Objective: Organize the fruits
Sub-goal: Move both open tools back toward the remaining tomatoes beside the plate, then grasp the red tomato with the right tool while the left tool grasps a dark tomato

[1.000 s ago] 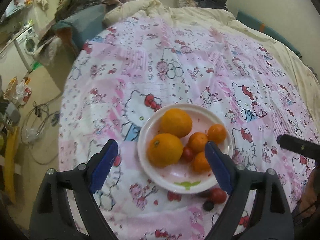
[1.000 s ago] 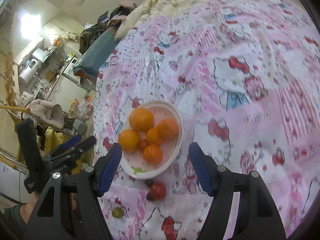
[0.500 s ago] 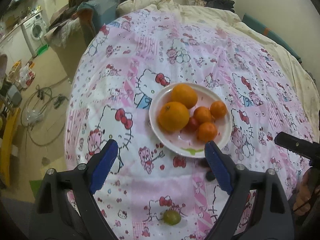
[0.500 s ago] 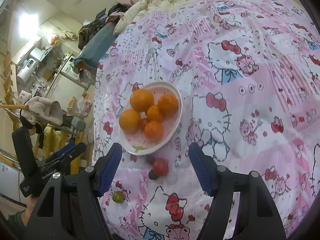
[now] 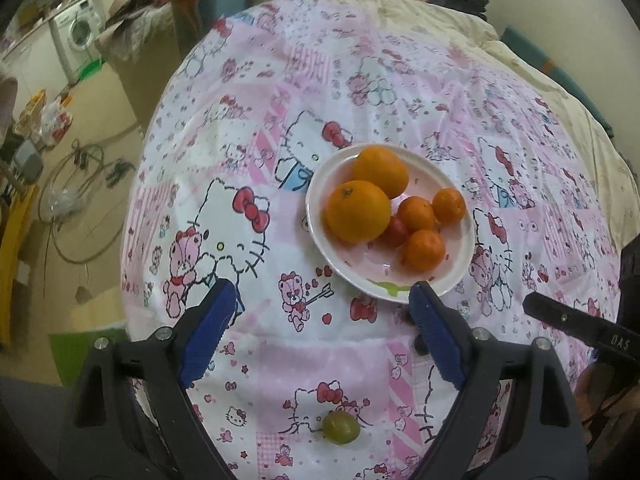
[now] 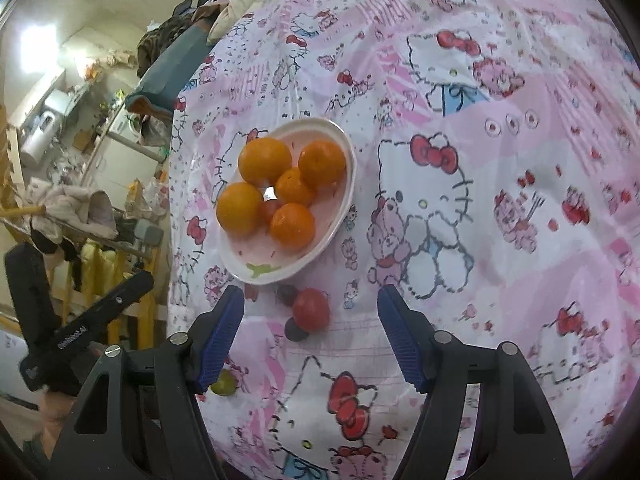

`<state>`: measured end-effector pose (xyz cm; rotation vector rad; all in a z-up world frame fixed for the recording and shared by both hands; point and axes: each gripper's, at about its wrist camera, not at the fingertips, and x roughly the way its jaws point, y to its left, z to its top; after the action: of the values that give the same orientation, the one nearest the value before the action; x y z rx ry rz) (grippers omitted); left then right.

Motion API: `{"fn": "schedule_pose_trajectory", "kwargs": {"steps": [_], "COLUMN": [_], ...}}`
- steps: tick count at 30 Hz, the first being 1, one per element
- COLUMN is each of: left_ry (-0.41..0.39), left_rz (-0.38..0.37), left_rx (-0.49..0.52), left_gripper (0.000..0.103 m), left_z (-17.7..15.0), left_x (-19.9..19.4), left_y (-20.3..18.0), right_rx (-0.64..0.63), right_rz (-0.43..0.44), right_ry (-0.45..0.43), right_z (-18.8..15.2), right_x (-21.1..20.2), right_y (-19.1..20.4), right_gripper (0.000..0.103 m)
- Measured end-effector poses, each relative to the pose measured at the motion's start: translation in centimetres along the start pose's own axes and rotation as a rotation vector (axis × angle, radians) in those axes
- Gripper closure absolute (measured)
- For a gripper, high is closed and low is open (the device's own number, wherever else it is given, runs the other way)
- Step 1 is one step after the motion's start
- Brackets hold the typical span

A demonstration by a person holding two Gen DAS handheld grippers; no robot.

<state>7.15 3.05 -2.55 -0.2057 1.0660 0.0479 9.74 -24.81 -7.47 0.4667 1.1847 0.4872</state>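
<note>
Cartoon-print bedspread (image 5: 360, 80) (washing machine (image 5: 78, 36) beyond) bears the plate (image 5: 466, 256)

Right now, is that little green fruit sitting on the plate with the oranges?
No, the green fruit lies alone on the patterned bedsheet, well apart from the white plate that holds the oranges.
</note>
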Motion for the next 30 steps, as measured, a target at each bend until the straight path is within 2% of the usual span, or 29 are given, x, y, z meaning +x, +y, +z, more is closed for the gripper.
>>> {"fn": "schedule_pose_trajectory", "kwargs": {"steps": [7,17,19,24,30], "left_ry": [0.014,0.029,0.033,0.054,0.134], "left_rz": [-0.009,-0.017,-0.016,-0.020,-0.041], "left_rx": [-0.014,-0.014,-0.016,-0.008,0.084], "left_gripper": [0.017,0.017,0.017,0.017,0.018], "left_z": [0.0,0.0,0.0,-0.2,-1.9], "left_x": [0.3,0.6,0.7,1.4,3.6], "left_y": [0.0,0.0,0.0,-0.3,-3.3], "right_rx": [0.022,-0.090,-0.104,-0.105,-0.022], "right_rz": [0.013,-0.090,-0.114,-0.097,-0.064], "right_ry": [0.077,0.187,0.191,0.188,0.108], "right_z": [-0.4,-1.1,-1.2,-1.1,-0.2], "right_x": [3.3,8.5,8.8,8.2,5.1], "right_y": [0.1,1.9,1.8,1.5,0.1], "right_gripper": [0.032,0.063,0.070,0.070,0.070]}}
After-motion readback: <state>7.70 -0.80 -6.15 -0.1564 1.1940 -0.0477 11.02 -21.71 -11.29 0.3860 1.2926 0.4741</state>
